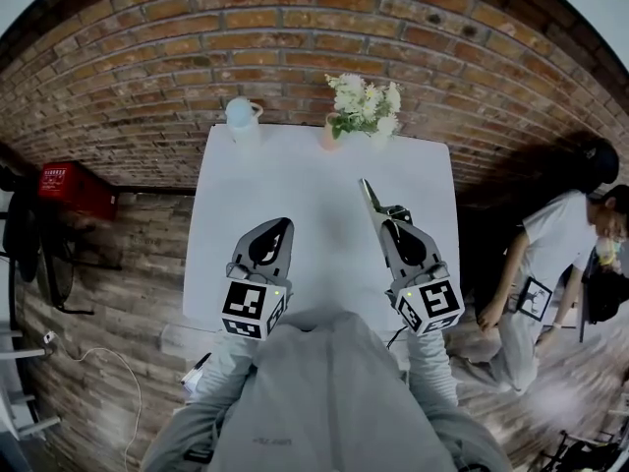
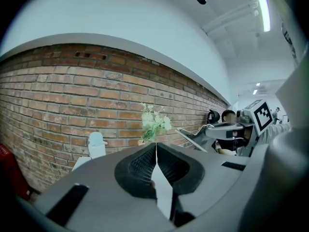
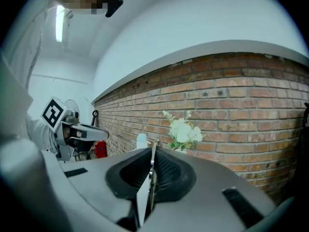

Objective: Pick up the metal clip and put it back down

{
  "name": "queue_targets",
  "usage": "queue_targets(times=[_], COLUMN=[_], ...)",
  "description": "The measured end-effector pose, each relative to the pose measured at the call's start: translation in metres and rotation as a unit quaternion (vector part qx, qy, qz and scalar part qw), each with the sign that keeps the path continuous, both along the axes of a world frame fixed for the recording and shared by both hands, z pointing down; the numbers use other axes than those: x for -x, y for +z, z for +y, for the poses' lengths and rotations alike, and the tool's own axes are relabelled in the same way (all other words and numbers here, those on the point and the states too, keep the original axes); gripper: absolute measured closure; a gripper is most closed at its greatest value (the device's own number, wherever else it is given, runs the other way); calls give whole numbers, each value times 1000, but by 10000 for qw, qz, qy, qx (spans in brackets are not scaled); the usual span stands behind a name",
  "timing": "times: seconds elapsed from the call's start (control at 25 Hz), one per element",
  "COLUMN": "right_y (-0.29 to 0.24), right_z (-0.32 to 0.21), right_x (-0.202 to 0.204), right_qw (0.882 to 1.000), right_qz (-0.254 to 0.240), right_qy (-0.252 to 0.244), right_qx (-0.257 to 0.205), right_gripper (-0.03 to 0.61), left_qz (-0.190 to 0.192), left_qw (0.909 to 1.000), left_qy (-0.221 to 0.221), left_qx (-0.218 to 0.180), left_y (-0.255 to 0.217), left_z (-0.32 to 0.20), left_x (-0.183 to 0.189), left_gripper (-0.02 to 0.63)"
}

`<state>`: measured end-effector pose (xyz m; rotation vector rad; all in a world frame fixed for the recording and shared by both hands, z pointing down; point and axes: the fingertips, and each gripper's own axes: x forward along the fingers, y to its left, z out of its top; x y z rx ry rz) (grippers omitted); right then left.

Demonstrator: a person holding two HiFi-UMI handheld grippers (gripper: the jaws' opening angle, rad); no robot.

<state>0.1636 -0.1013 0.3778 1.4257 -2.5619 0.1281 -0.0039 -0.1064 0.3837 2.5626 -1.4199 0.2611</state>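
The metal clip [image 1: 371, 197] is a thin silvery strip that sticks out past the tips of my right gripper [image 1: 384, 218], which is shut on it above the white table [image 1: 324, 165]. In the right gripper view the clip [image 3: 152, 164] stands edge-on between the black ribbed pads. The left gripper view catches the clip [image 2: 189, 137] from the side, held in the air. My left gripper [image 1: 279, 227] hovers over the table's left half, shut with nothing in it; its pads [image 2: 145, 164] meet along a thin line.
A vase of white flowers [image 1: 366, 106] and a pale blue-capped bottle [image 1: 242, 118] stand at the table's far edge against the brick wall. A red crate [image 1: 75, 189] sits on the floor at the left. A person [image 1: 550, 264] stands right of the table.
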Motion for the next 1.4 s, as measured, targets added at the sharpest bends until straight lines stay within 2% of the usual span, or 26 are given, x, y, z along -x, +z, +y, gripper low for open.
queue_targets(times=[0.24,0.4,0.72,1.4], right_y=[-31,-38,-27,-23], right_z=[20,30,30,20], right_x=[-17,-24,-28,-20], right_qw=[9985,9968,9971,9984], right_qz=[213,374,355,101], right_qy=[158,299,441,400], right_qx=[-485,-642,-513,-396], right_gripper=[548,548,548,548], left_qz=[32,38,32,32], left_qw=[9999,9999,10000,9999], left_qy=[13,5,3,-111], left_qx=[-137,-142,-89,-34], left_y=[-12,-13,-11,-6], left_z=[3,7,12,6], left_x=[0,1,-1,7], left_gripper=[583,583,583,583])
